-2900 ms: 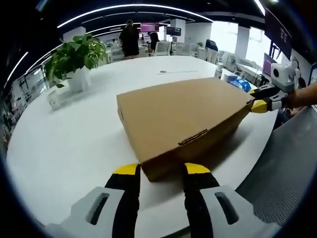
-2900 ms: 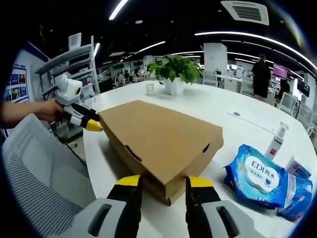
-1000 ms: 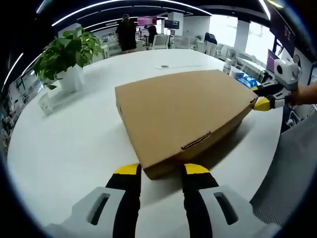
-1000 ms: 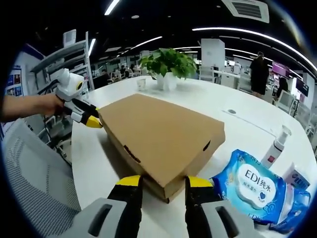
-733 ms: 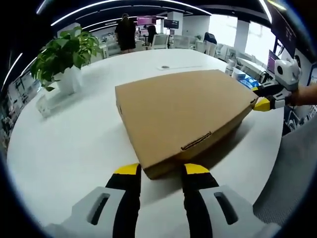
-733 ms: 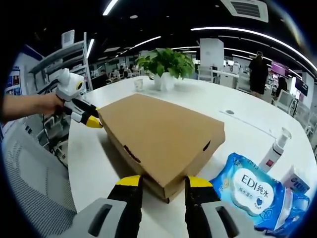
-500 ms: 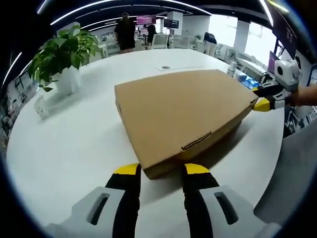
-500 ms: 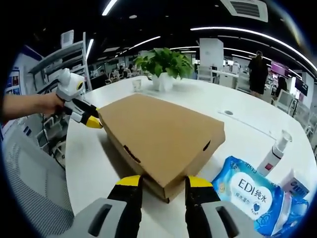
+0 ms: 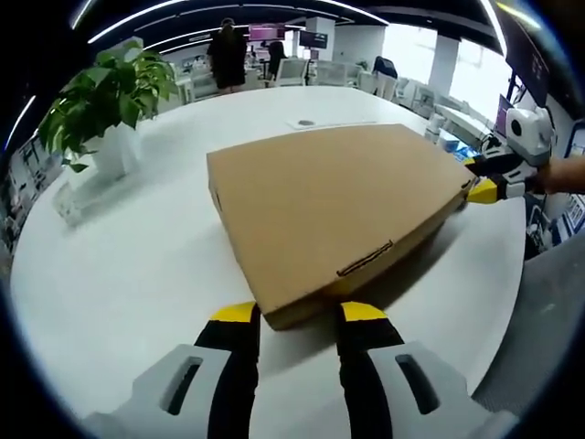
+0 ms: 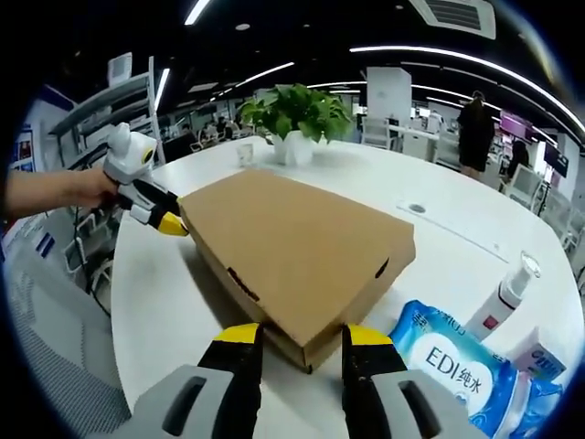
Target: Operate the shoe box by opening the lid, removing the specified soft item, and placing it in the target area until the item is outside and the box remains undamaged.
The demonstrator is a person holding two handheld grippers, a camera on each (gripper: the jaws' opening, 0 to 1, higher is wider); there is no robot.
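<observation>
A flat brown cardboard box point(image 9: 338, 210) lies on the white round table point(image 9: 119, 274) with its lid down. My left gripper point(image 9: 297, 315) has its yellow-tipped jaws on either side of the box's near corner, pressed against both walls. The right gripper point(image 9: 483, 190) touches the opposite corner, with a hand behind it. From the other side, the box point(image 10: 302, 247) sits with its near corner pinched by my right gripper point(image 10: 300, 334). The left gripper point(image 10: 169, 222) meets the far left corner. Whatever is inside is hidden.
A potted plant point(image 9: 101, 101) stands at the table's far left. A blue wet-wipe pack point(image 10: 457, 361) and a pump bottle point(image 10: 507, 293) lie right of the box. A grey mesh chair point(image 10: 46, 366) is near the table edge. A person point(image 9: 224, 64) stands in the background.
The box keeps its place between both pairs of jaws while the plant, wipes and table edge have shifted: box and grippers have slid and turned together over the table. The lid stays down.
</observation>
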